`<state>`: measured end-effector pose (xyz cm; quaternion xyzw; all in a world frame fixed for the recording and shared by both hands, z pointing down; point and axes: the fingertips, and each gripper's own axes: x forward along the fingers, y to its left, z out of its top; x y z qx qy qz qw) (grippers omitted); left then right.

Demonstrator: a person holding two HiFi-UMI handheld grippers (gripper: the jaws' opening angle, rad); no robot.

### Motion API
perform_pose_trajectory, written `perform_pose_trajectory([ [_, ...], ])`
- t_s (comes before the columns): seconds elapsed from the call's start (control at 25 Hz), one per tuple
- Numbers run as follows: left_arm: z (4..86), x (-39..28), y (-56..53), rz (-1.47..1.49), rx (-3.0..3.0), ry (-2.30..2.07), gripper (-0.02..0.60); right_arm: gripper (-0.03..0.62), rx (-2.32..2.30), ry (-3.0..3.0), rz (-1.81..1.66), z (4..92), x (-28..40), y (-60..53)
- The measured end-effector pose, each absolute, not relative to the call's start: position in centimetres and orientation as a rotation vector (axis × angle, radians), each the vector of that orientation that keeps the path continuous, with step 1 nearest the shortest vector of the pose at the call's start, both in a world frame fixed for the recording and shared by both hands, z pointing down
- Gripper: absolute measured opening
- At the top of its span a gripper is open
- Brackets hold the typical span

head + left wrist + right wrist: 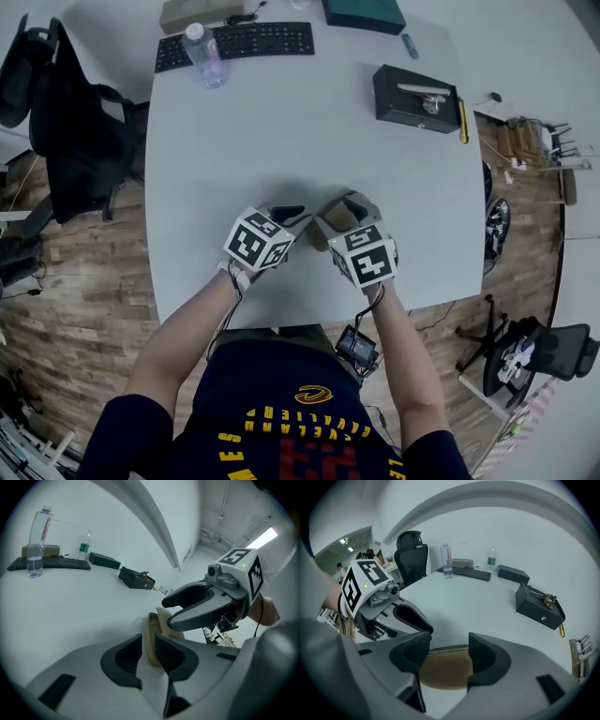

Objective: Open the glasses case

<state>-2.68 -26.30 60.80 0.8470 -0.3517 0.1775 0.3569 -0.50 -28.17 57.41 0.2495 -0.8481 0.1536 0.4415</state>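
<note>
**Case straddled, not gripped**

The tan oval glasses case (445,671) lies closed on the white counter (300,131), its contents hidden. The jaws of the right gripper (449,649) gape across it. Those of the left gripper (149,645) stand narrowly apart at its end. It is likely light, stiff and slippery: steady the base, lift the lid's rim.

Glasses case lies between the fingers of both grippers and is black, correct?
No: the glasses case is tan, not black, as the right gripper view shows. It does lie between the fingers of both the left gripper and the right gripper.
</note>
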Motion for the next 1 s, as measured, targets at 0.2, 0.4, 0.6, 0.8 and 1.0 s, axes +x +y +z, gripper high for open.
perform_pose_trajectory([
  [0.2,61.9,-2.3,-26.6,0.476,2.17,-0.866,0.081,0.256,0.587,-2.054,0.368,58.9,-0.9,-28.9],
  [0.4,62.3,-1.7,-26.5,0.489,2.175,-0.835,0.086,0.256,0.587,-2.01,0.36,59.7,-0.5,-29.1],
  [0.6,63.3,-1.1,-26.3,0.583,2.193,-0.815,0.091,0.256,0.6,-1.996,0.36,60.0,-0.1,-29.0],
  [0.8,64.1,-0.7,-26.0,0.629,2.172,-0.804,0.091,0.256,0.617,-2.003,0.352,59.7,0.3,-28.9],
  [1.0,64.2,-0.8,-26.0,0.633,2.161,-0.808,0.091,0.256,0.655,-2.021,0.37,59.0,1.1,-28.6],
])
